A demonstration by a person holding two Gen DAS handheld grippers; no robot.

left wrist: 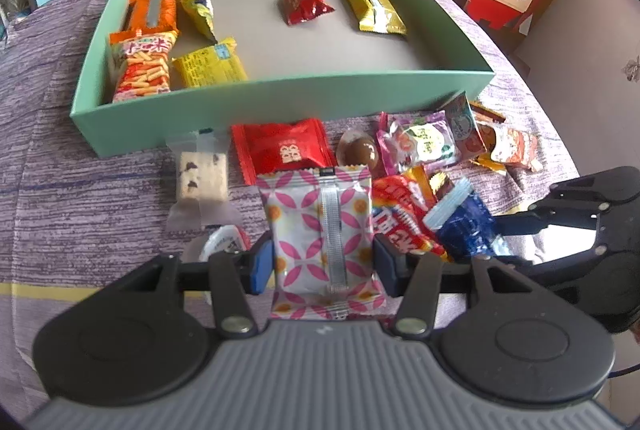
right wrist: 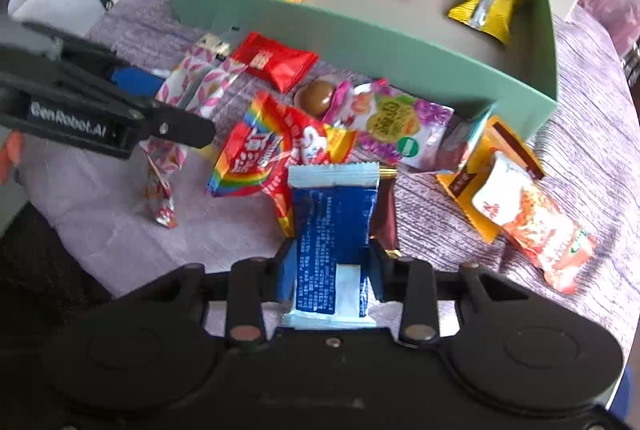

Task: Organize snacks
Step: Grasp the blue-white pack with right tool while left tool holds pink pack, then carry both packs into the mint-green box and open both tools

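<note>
Snacks in both my tongs at once. My left gripper (left wrist: 324, 262) pinches a pink-and-white patterned packet (left wrist: 320, 230) across its width, blue pads tight on both edges. My right gripper (right wrist: 332, 270) grips a blue packet (right wrist: 334, 226), jaws narrow, standing it upright above the purple cloth (right wrist: 580, 150). Beyond lies the loose pile: a red packet (left wrist: 282, 150), a rainbow packet (right wrist: 260, 154), a brown round sweet (right wrist: 316, 96), a purple packet (right wrist: 396, 122). Farther off sits the mint-green box (left wrist: 280, 94), with orange and yellow packets at its left end, a red wrapper (left wrist: 306, 6) and a gold packet (left wrist: 374, 8) towards its right.
</note>
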